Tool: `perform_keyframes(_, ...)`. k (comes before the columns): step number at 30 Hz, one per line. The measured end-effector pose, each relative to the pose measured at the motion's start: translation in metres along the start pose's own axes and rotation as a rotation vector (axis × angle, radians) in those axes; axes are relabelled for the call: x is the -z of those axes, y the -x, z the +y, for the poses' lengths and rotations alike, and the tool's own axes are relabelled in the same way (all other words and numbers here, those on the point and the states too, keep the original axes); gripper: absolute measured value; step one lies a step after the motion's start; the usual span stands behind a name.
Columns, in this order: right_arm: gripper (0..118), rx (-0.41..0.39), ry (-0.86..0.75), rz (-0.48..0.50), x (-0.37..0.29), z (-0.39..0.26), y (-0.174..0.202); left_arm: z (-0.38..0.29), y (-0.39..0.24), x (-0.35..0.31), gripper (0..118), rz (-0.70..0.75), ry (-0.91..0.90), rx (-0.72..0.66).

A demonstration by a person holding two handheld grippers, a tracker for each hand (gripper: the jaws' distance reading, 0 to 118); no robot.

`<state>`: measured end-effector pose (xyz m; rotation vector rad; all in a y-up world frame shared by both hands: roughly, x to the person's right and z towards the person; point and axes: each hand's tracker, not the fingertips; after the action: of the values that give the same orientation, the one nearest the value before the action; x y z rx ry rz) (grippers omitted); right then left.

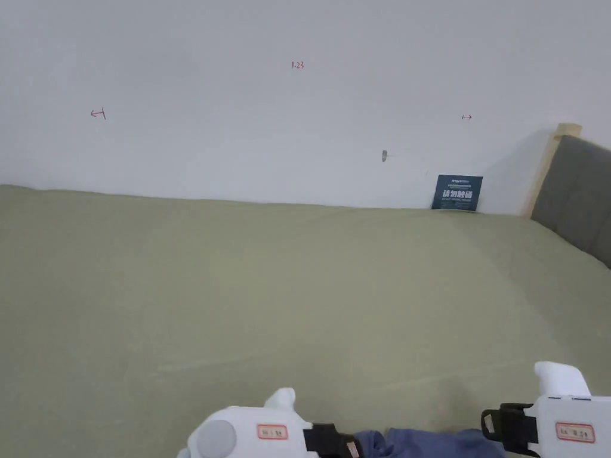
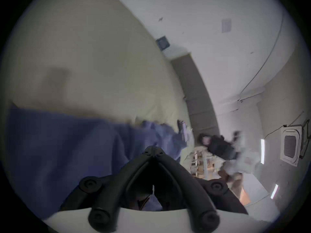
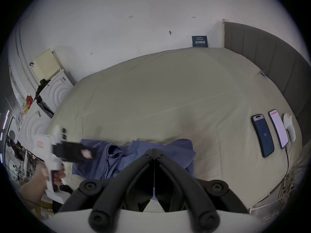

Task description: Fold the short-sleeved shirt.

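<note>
- Gripping the blue shirt (image 3: pixel 143 152) bunched at the bed's (image 3: pixel 168 93) near edge; right gripper (image 3: pixel 154 151) looks clamped on fabric
- left gripper (image 2: pixel 153 150) jaws closed too, probably pinching cloth, likely to spread it flat

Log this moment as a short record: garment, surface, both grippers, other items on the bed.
garment: crumpled blue short-sleeved shirt, unfolded, at the near edge of the bed
surface: olive-green bed sheet
left gripper: jaws together, over the shirt; grip unclear
right gripper: jaws together at the shirt's edge; grip unclear
other items: two smartphones, a white device
</note>
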<state>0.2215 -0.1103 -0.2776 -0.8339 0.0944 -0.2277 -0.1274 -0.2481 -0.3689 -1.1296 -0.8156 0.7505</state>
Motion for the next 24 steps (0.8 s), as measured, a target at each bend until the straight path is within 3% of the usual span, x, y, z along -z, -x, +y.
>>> perform_keyframes(3,0,-0.003,0.007,0.01,0.0,-0.001,0.002,-0.027,0.026,0.05,0,0.143,0.142,-0.044)
perform_keyframes(4,0,-0.005,0.008,0.012,-0.001,-0.003,0.003,-0.033,0.034,0.049,0,-0.016,0.024,-0.091)
perform_keyframes(5,0,-0.011,0.008,0.011,-0.002,-0.004,0.004,-0.034,0.033,0.041,0,-0.066,-0.054,-0.117)
perform_keyframes(9,0,-0.046,0.022,0.0,0.002,-0.004,0.01,-0.02,0.012,0.022,0,0.044,0.051,-0.046)
perform_keyframes(13,0,-0.046,0.026,0.015,0.008,-0.005,0.013,-0.001,0.001,-0.046,0,-0.025,0.02,0.053)
perform_keyframes(16,0,-0.053,0.038,0.013,0.013,-0.005,0.016,0.012,0.023,-0.11,0,0.062,-0.016,0.089)
perform_keyframes(18,0,-0.056,0.042,0.016,0.015,-0.005,0.017,0.015,0.049,-0.145,0,0.125,-0.028,0.055)
perform_keyframes(22,0,-0.053,0.043,0.018,0.017,-0.005,0.019,0.006,0.082,-0.178,0,0.105,-0.045,0.02)
perform_keyframes(23,0,-0.051,0.043,0.015,0.018,-0.004,0.019,0.003,0.084,-0.178,3,0.1,-0.055,0.02)
perform_keyframes(24,0,-0.048,0.044,0.012,0.019,-0.003,0.019,0.001,0.086,-0.177,25,0.088,-0.074,0.019)
